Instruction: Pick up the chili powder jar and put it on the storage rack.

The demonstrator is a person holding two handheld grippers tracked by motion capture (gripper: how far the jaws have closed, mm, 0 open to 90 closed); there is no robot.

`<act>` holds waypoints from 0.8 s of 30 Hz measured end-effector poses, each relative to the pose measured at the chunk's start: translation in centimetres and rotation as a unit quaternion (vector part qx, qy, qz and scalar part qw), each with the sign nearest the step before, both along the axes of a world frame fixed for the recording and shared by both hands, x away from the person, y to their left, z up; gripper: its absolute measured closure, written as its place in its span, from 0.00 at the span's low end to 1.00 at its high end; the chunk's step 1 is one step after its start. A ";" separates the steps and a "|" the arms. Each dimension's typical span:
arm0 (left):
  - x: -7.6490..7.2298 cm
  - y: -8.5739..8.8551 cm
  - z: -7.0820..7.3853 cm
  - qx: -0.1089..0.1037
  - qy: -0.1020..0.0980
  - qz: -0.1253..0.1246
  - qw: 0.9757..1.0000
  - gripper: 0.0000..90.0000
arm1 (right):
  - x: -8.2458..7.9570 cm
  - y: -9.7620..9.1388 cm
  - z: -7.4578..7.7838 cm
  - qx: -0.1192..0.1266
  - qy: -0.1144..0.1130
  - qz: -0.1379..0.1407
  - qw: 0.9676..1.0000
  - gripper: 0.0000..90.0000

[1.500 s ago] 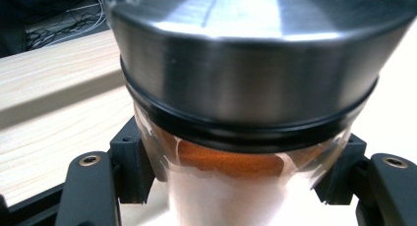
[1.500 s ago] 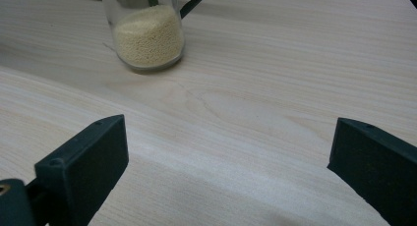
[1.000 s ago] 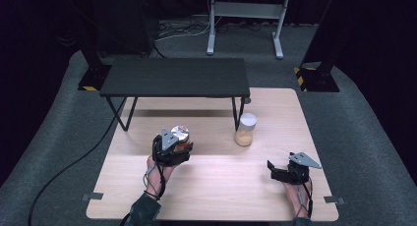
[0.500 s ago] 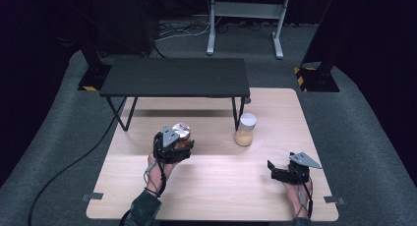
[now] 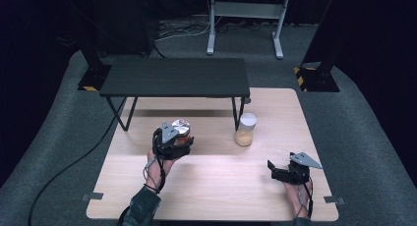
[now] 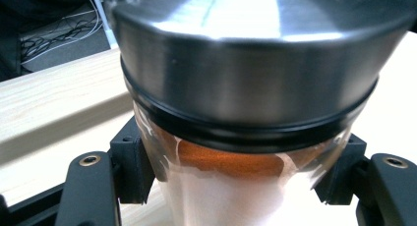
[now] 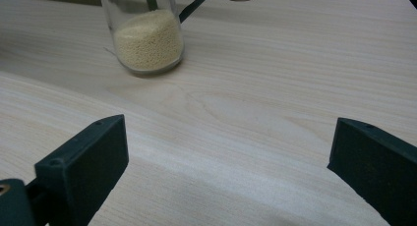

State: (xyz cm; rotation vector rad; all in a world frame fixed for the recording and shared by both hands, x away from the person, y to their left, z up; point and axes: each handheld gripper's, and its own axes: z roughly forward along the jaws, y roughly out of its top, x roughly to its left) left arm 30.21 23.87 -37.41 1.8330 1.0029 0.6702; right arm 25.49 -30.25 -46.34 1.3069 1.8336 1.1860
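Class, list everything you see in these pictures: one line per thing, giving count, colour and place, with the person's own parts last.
Table: one, light wood, centre of the high view.
Shelf: one, black, on thin legs at the table's far edge.
Steel-lid jar: one, clear glass with orange-brown contents, gripped in the left tongs.
White-lid jar: one, clear glass with pale yellow grains, on the table by the shelf's right leg.
Stand: one, grey metal, on the floor behind the table.
Left tongs: one, black, shut on the steel-lid jar, left of the table's middle.
Right tongs: one, black, jaws open and holding nothing, near the table's right front.
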 end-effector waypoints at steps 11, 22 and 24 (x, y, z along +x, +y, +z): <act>0.9 0.6 0.3 -0.005 0.004 -0.001 1.000 0.35 | 0.0 0.0 0.0 0.000 0.001 -0.001 1.000 0.00; 1.3 0.9 0.9 -0.006 0.002 -0.001 1.000 0.35 | 0.0 0.0 0.0 0.000 0.000 -0.001 1.000 0.00; 1.4 0.9 1.0 -0.005 0.002 -0.004 1.000 0.35 | 0.0 0.0 0.0 0.000 0.000 -0.002 1.000 0.00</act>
